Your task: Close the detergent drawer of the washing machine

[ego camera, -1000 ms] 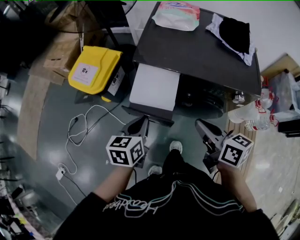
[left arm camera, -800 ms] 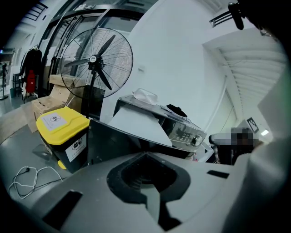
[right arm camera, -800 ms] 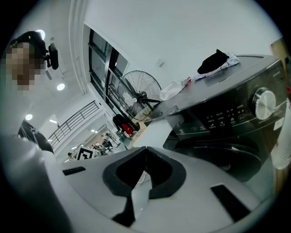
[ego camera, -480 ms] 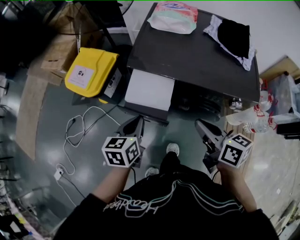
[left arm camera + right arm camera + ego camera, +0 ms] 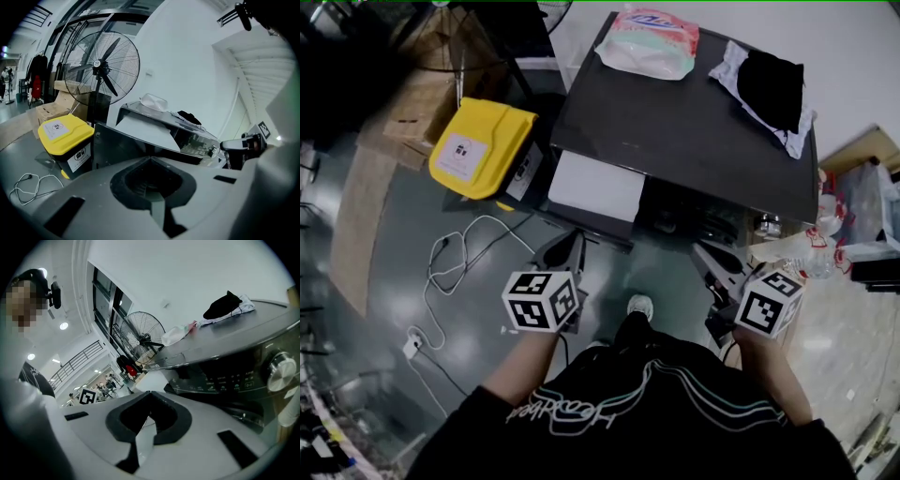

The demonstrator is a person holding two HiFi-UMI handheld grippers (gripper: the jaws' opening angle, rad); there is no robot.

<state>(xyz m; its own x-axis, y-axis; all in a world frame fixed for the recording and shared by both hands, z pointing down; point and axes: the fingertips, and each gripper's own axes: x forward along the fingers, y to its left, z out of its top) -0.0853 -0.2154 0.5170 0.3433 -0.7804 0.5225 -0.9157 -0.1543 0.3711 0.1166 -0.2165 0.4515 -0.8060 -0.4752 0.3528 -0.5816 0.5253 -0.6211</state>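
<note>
The white detergent drawer stands pulled out of the washing machine, at 7 o'clock of its dark top. The left gripper hangs at the drawer's 6 o'clock, apart from it, and the right gripper at 4 o'clock, both with jaws pressed together on nothing. A yellow bin sits at 9 o'clock

The head view is taken from high above and aimed steeply down, with the washing machine in the upper centre. Both gripper views are set low and near, tilted upward: the left faces the drawer corner, the right the control panel. The machine is shared by all 3 views, the fan by both gripper views.
</note>
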